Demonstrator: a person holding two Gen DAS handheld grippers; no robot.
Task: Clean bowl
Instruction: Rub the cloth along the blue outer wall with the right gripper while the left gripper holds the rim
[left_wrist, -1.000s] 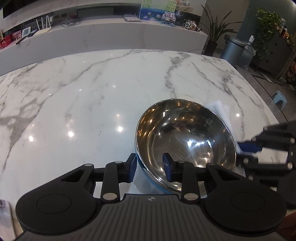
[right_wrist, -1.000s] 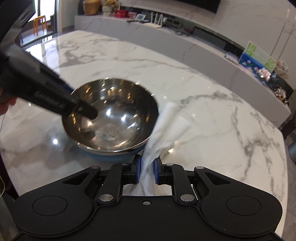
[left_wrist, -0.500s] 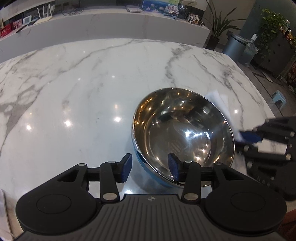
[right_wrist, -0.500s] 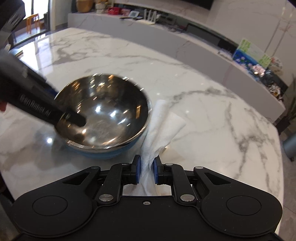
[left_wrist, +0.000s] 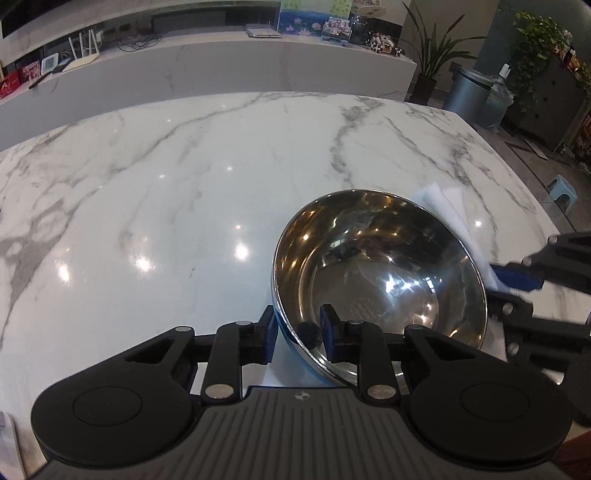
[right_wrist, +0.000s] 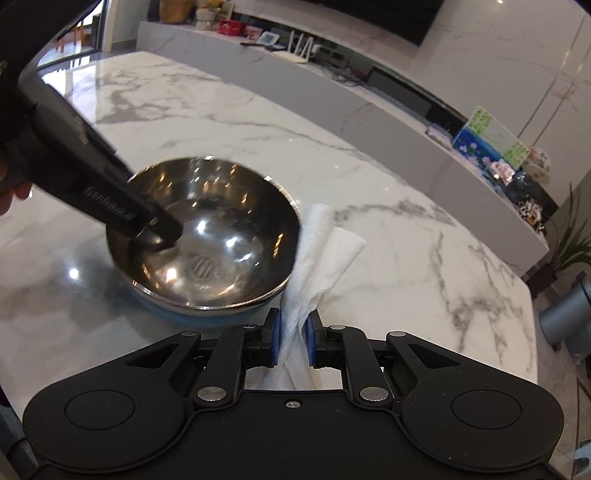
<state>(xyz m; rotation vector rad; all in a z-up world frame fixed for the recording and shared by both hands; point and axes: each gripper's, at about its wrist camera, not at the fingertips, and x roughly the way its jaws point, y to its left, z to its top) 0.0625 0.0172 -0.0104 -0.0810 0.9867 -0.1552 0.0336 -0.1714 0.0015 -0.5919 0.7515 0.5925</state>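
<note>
A steel bowl (left_wrist: 376, 273) with a blue outer shell sits on the white marble table (left_wrist: 184, 184); it also shows in the right wrist view (right_wrist: 207, 243). My left gripper (left_wrist: 295, 332) straddles the bowl's near rim, one finger outside and one inside, with a gap around the rim. Its finger shows inside the bowl in the right wrist view (right_wrist: 159, 225). My right gripper (right_wrist: 291, 339) is shut on a white paper towel (right_wrist: 321, 251) beside the bowl's right side. The towel also shows behind the bowl in the left wrist view (left_wrist: 450, 210).
The marble table's edge (right_wrist: 532, 332) runs to the right of the towel. A long marble counter (left_wrist: 221, 66) with boxes, a router and cables stands behind the table. A grey bin (left_wrist: 469, 92) and plants stand on the floor beyond it.
My left gripper has narrowed around the bowl's near rim, and the bowl has tilted slightly. My right gripper still holds the towel beside the bowl.
</note>
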